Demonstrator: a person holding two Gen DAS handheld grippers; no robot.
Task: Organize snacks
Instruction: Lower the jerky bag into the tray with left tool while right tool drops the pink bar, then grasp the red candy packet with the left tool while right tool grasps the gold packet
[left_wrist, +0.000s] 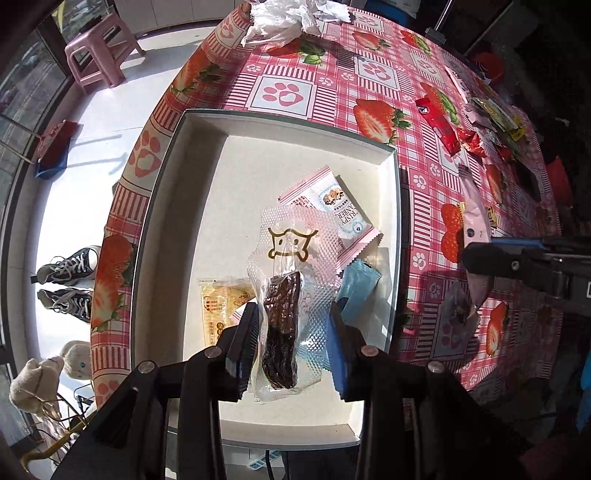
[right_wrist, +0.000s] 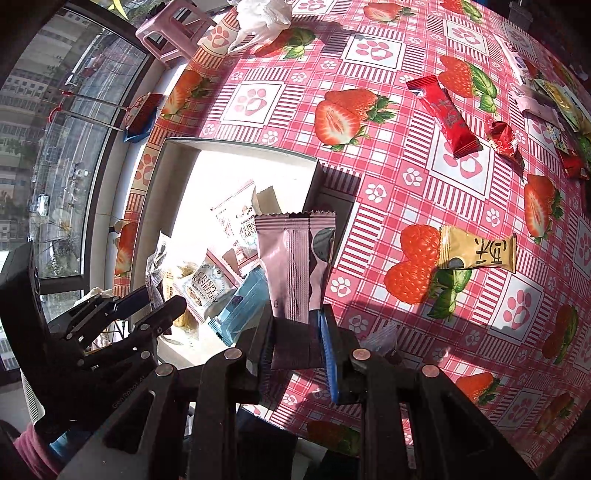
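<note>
A white box (left_wrist: 177, 206) sits on the strawberry tablecloth and holds several snack packets. My left gripper (left_wrist: 291, 328) is above the box, shut on a clear packet of dark dried meat (left_wrist: 282, 332) that hangs between its fingers. In the box lie a Crispy Cranberry packet (left_wrist: 343, 210), a blue packet (left_wrist: 356, 284) and a yellow packet (left_wrist: 221, 302). My right gripper (right_wrist: 295, 332) is shut on a mauve packet (right_wrist: 291, 266), held upright beside the box's right wall (right_wrist: 314, 184). The left gripper (right_wrist: 155, 310) shows at the left of the right wrist view.
Loose snacks lie on the table: a red bar (right_wrist: 443, 114), a tan packet (right_wrist: 476, 251), red candies (right_wrist: 500, 138) and a pile at the far right (right_wrist: 561, 107). A crumpled white bag (left_wrist: 284, 18) lies at the far end. A pink stool (left_wrist: 96, 55) stands on the floor.
</note>
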